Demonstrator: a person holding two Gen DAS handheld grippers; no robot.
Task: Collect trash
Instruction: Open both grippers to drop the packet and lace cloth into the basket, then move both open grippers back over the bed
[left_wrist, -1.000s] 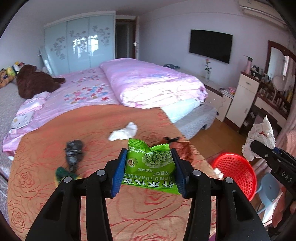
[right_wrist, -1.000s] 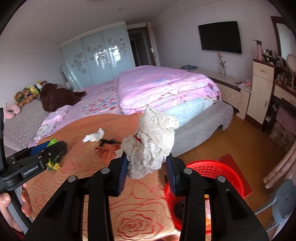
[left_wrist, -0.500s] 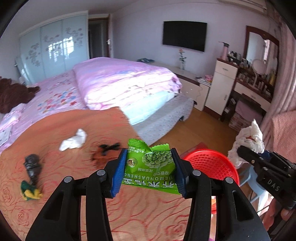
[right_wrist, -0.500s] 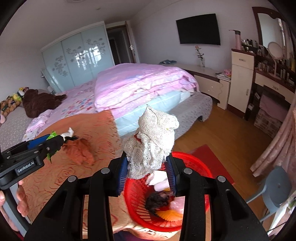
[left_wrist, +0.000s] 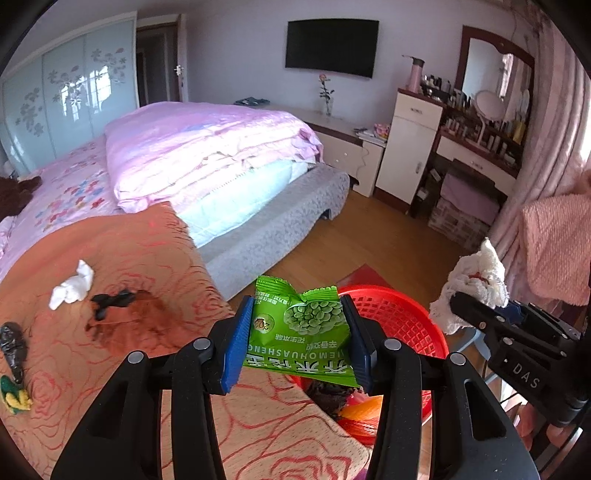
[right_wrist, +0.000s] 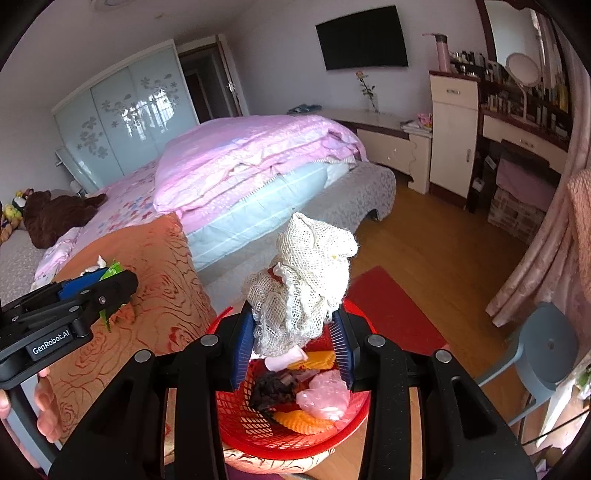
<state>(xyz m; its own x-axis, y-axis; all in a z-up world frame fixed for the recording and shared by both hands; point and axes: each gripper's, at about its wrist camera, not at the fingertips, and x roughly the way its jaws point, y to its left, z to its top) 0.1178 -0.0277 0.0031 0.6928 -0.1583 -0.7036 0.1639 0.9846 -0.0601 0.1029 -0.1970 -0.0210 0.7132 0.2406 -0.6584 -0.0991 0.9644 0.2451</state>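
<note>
Two loads: both of my hand-held grippers are full, and both loads are bound for the red basket (right_wrist: 236, 421).
Right hand-held gripper (right_wrist: 293, 343): clamped on the cream mesh wad (right_wrist: 306, 280), which stands up out of the blue pads.
Left hand-held gripper (left_wrist: 297, 341): clamped on the green snack wrapper (left_wrist: 301, 336), held flat with its print facing the camera.
Basket position: it sits off the near right corner of the bench (left_wrist: 110, 266), lower than the orange rose-patterned cover, and already holds pink, orange and dark scraps.
Key relation, right: in the right wrist view the basket's open mouth lies directly under and just ahead of the jaws, so the mesh wad hangs over it.
Key relation, left: in the left wrist view the wrapper covers only the basket's near left rim (left_wrist: 402, 317); most of the mouth lies further right and ahead.
Nearer hand: the right one, I judge; it could let go where it is, while my left needs to travel on past the bench corner first.
Wrapper axis: its long side runs across the jaws, roughly parallel to the bench's near edge.
Left on the bench: a white tissue (left_wrist: 72, 286), a dark scrap (left_wrist: 110, 301) and small bits at the left edge.
Risk: the light wrapper could flutter onto the bench corner if released too early.
</note>
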